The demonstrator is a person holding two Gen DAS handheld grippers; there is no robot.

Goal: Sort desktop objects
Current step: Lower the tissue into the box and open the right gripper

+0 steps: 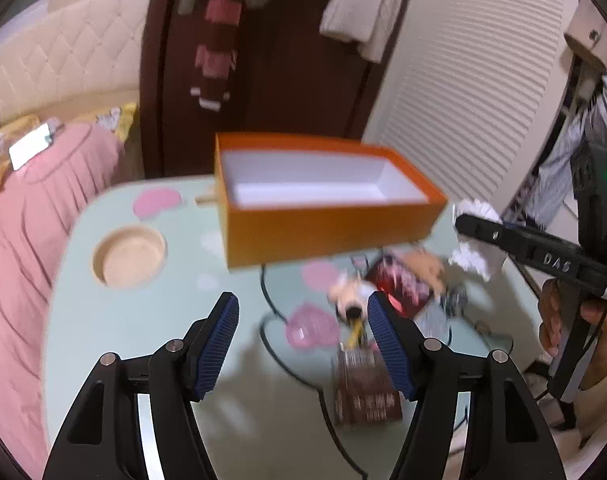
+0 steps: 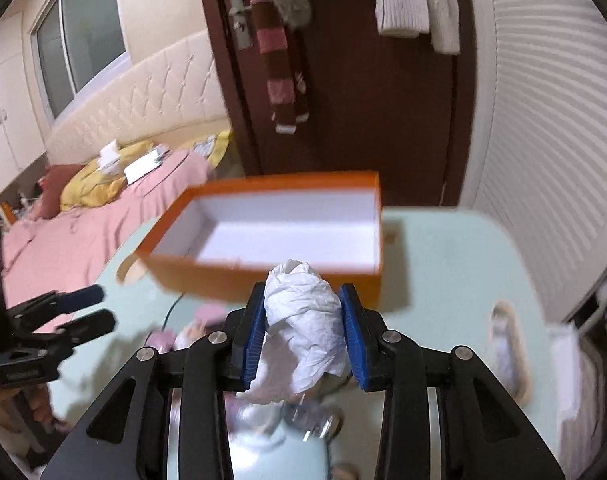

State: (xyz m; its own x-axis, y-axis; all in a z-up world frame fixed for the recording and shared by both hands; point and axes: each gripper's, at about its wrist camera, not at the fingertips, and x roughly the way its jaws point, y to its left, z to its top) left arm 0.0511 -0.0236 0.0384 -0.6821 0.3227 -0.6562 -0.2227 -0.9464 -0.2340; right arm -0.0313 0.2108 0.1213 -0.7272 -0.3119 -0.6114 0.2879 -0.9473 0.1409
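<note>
Box (image 2: 287, 236) (orange) holding nothing

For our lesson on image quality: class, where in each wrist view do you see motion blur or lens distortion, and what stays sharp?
Left wrist view: the orange box and table clutter are smeared, while the open left gripper is crisp. Right wrist view: the box edges blur, the crumpled tissue in the right gripper is sharp; the fisheye bends the slatted wall and darkens the corners.

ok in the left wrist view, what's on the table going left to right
round recess → orange box → red packet → crumpled white paper, held by the right gripper
</note>
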